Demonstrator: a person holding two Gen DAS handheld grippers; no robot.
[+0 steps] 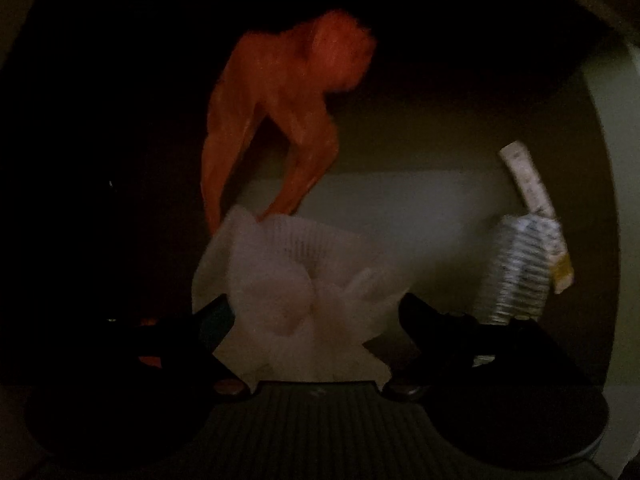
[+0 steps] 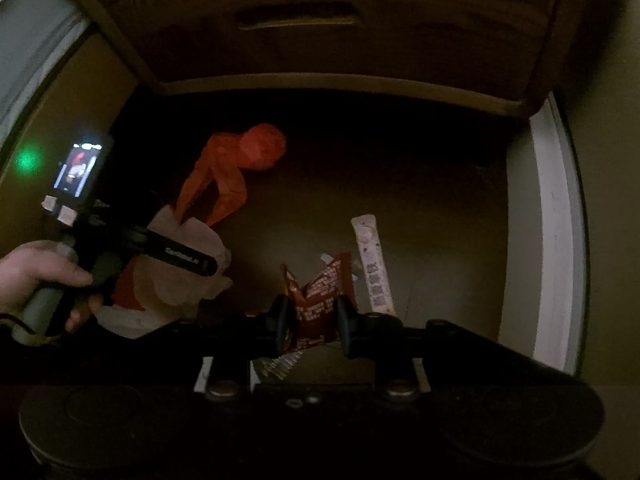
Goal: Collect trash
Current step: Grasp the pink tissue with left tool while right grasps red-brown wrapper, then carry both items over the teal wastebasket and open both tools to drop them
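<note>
In the dim left wrist view my left gripper (image 1: 316, 308) stands open around a crumpled white paper napkin (image 1: 296, 276) that fills the gap between its fingers. An orange plastic bag (image 1: 288, 120) rises behind the napkin. In the right wrist view my right gripper (image 2: 314, 312) is shut on a dark red snack wrapper (image 2: 320, 300) and holds it upright. The left gripper (image 2: 184, 258) with its hand shows at the left there, over the napkin (image 2: 176, 280), with the orange bag (image 2: 236, 172) behind. A white stick sachet (image 2: 374, 264) lies just right of the wrapper.
A wooden nightstand with a drawer slot (image 2: 296, 20) hangs over the dark floor. A white baseboard (image 2: 556, 240) runs along the right. In the left wrist view the sachet (image 1: 528, 184) and a silver patterned wrapper (image 1: 516, 272) sit at the right.
</note>
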